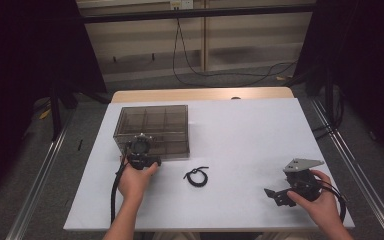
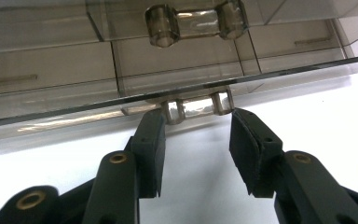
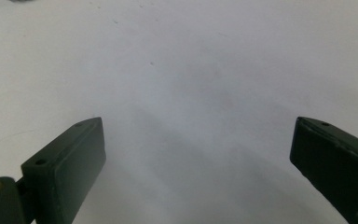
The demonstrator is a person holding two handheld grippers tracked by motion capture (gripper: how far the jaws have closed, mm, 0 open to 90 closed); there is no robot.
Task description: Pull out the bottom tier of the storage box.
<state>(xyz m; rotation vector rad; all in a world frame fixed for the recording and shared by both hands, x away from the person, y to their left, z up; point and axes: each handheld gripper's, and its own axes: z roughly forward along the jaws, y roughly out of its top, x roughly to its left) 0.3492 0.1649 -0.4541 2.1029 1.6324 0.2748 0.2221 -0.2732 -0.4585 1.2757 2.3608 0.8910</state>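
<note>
Looking down, we see a big white surface (image 1: pixel 240 145) with a smoky clear plastic box (image 1: pixel 152 129) sitting at its back left side. We think the box is light, hard and smooth, so it could slip or crack. The best place to take hold looks like the little clear handle (image 2: pixel 196 107) on its front edge. Our left tool (image 2: pixel 198 140) is right at that handle, with a tip on each side, spread apart and not squeezing yet. Our right tool (image 3: pixel 198 154) rests wide apart, holding nothing. A small black band (image 1: pixel 196 176) lies between them.
</note>
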